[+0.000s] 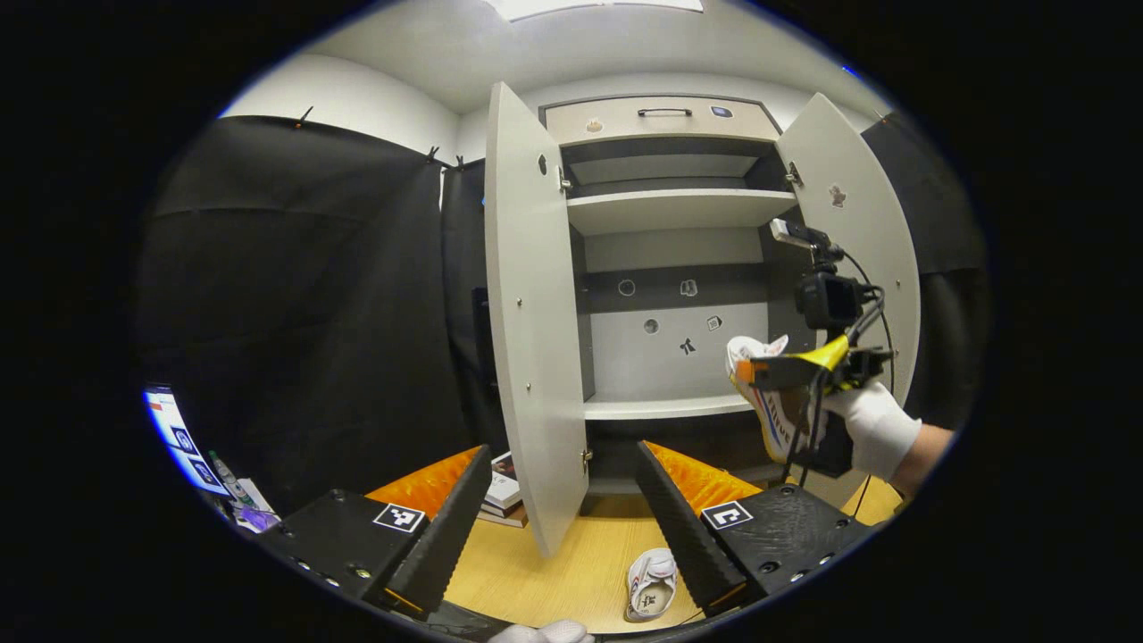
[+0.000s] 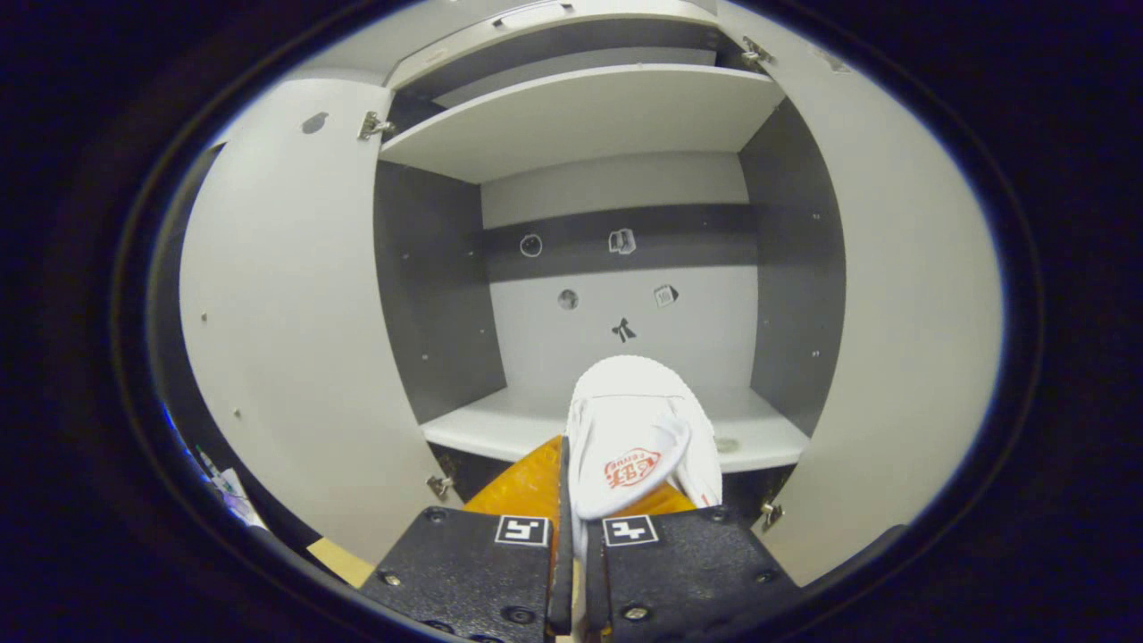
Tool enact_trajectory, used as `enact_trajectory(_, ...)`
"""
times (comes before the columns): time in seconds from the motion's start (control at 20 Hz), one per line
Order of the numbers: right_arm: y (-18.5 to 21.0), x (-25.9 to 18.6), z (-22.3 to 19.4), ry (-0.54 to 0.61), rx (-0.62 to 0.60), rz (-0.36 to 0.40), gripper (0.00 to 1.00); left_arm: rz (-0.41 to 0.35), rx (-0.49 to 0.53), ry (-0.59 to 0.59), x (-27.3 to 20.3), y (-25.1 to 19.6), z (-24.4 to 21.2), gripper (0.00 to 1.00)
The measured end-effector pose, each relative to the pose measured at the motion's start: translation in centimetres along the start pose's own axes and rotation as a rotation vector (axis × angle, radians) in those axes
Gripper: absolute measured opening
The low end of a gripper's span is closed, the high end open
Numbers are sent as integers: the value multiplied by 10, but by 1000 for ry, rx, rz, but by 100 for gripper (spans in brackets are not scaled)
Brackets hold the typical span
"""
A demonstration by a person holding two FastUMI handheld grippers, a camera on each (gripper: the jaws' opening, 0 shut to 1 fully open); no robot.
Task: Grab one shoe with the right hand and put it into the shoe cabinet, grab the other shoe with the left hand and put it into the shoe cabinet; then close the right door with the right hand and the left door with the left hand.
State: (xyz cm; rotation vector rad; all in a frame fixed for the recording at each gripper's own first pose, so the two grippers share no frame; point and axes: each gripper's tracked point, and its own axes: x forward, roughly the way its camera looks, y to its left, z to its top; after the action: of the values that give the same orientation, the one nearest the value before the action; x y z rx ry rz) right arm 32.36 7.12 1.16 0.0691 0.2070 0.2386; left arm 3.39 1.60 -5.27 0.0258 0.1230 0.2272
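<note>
Two white sneakers are in play: one (image 2: 638,438) hangs pinched at its soft heel collar in the right gripper (image 2: 571,500), just before the middle shelf (image 2: 500,429) of the open shoe cabinet (image 1: 679,210); the other sneaker (image 1: 650,585) lies on the wooden floor (image 1: 571,572) under the left gripper (image 1: 558,509), whose fingers stand apart with nothing between them. Such a shoe is probably light and flexible, so the collar or the firm heel seems the best place to hold it.

shoe cabinet (image 2: 625,107): pale grey, darker grey inner walls
held shoe (image 2: 638,438): white, red logo
floor shoe (image 1: 650,585): white
floor (image 1: 571,572): light wood
</note>
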Motion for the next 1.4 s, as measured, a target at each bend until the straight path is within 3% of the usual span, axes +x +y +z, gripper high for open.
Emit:
enact_trajectory(0.2,-12,56,52,-35,0,-27,9,56,-14,12,-1,8,-3,97)
enact_trajectory(0.35,-20,107,64,-24,-30,-63,9,94,-6,18,1,13,0,97)
enact_trajectory(0.5,-27,155,64,8,-18,-84,9,126,-2,11,-2,17,6,97)
enact_trajectory(0.7,-43,208,35,109,37,-103,9,146,-18,10,2,19,11,97)
enact_trajectory(1.1,-57,228,14,268,29,-172,12,163,-21,0,8,17,18,96)
enact_trajectory(1.2,-61,228,11,291,27,-199,21,165,-9,-3,7,19,19,96)
enact_trajectory(1.25,-60,227,6,305,36,-192,31,165,-6,-3,8,19,18,97)
enact_trajectory(1.4,-55,225,13,282,61,-162,35,156,-13,0,6,21,16,96)
